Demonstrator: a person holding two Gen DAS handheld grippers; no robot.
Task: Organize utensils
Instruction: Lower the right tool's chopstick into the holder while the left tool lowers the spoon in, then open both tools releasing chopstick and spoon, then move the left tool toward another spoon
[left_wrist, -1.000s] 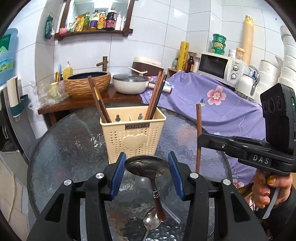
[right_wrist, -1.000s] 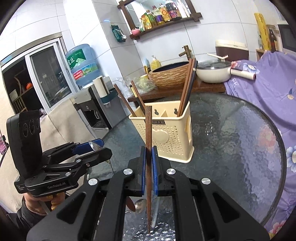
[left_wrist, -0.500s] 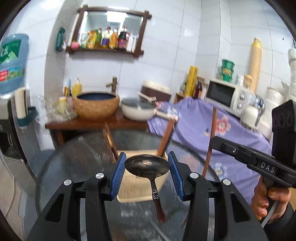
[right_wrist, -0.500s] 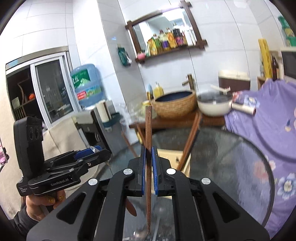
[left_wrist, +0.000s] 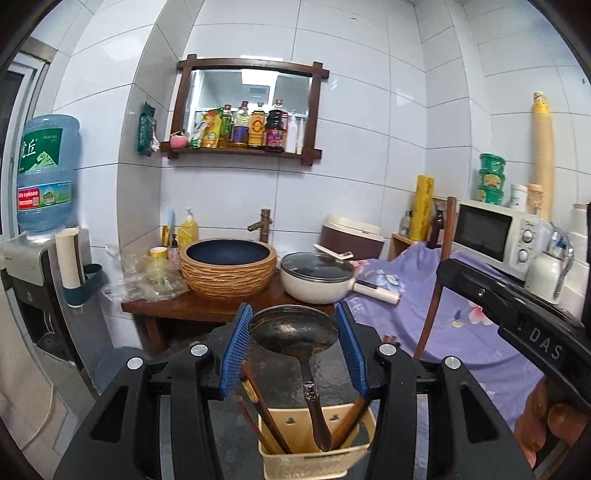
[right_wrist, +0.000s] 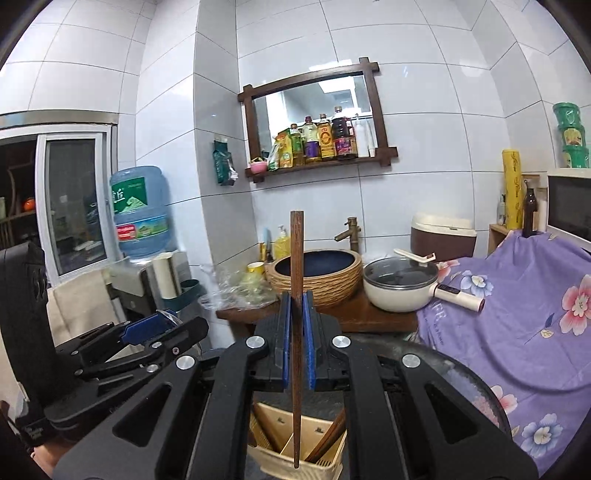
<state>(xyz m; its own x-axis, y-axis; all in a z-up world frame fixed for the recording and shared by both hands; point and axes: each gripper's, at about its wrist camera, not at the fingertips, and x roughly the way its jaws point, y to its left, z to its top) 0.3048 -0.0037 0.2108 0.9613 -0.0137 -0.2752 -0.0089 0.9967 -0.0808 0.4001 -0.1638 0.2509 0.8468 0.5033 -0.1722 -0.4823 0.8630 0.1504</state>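
My left gripper is shut on the bowl of a dark metal spoon. Its wooden handle hangs down over the cream utensil holder, tip just inside the rim. Brown chopsticks lean in the holder's compartments. My right gripper is shut on a single wooden chopstick held upright, its lower end above the holder. From the left wrist, the right gripper is at the right with the chopstick. From the right wrist, the left gripper is at the left.
The holder stands on a round dark glass table. Behind it a wooden counter carries a woven basin and a white lidded pot. A purple flowered cloth and a microwave are to the right, a water dispenser to the left.
Both grippers have risen with the spoon and the chopstick still held. The holder has dropped from mid-view to the bottom edge, and more of the wall and shelf shows.
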